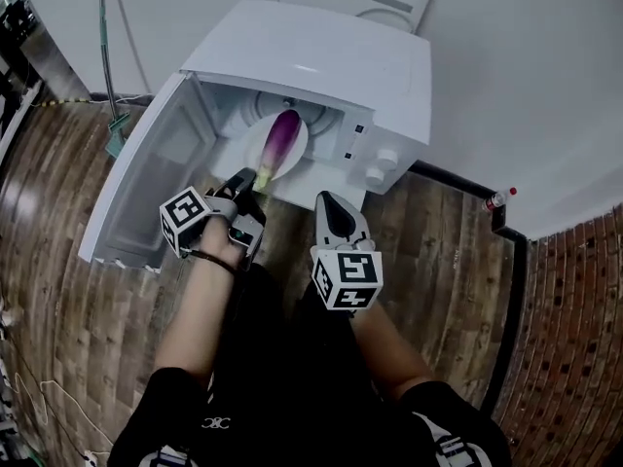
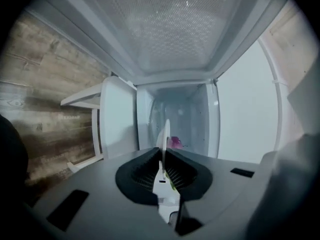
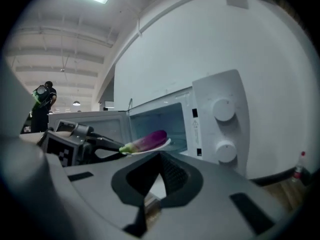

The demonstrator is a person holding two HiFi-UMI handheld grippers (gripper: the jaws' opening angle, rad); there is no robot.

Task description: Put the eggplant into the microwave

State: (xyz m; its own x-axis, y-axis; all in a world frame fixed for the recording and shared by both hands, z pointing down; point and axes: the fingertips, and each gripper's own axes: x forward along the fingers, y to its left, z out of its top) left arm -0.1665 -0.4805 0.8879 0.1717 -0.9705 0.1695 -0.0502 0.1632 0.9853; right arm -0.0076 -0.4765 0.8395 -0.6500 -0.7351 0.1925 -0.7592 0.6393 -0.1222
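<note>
A purple eggplant (image 1: 283, 136) with a green stem lies on a white plate (image 1: 245, 152) held at the mouth of the open white microwave (image 1: 321, 61). My left gripper (image 1: 253, 179) is shut on the plate's near rim. In the left gripper view the plate's edge (image 2: 166, 133) stands upright between the jaws, with the eggplant (image 2: 175, 143) just behind it and the cavity beyond. My right gripper (image 1: 327, 200) hangs shut and empty, just right of the plate. The right gripper view shows the eggplant (image 3: 148, 140) before the cavity and the two knobs (image 3: 223, 109).
The microwave door (image 1: 146, 178) swings open to the left, over a wood-patterned floor. A white wall runs behind, with a small red-capped bottle (image 1: 498, 200) at its foot on the right. A cable (image 1: 105, 47) hangs at the left. A person (image 3: 42, 101) stands far off.
</note>
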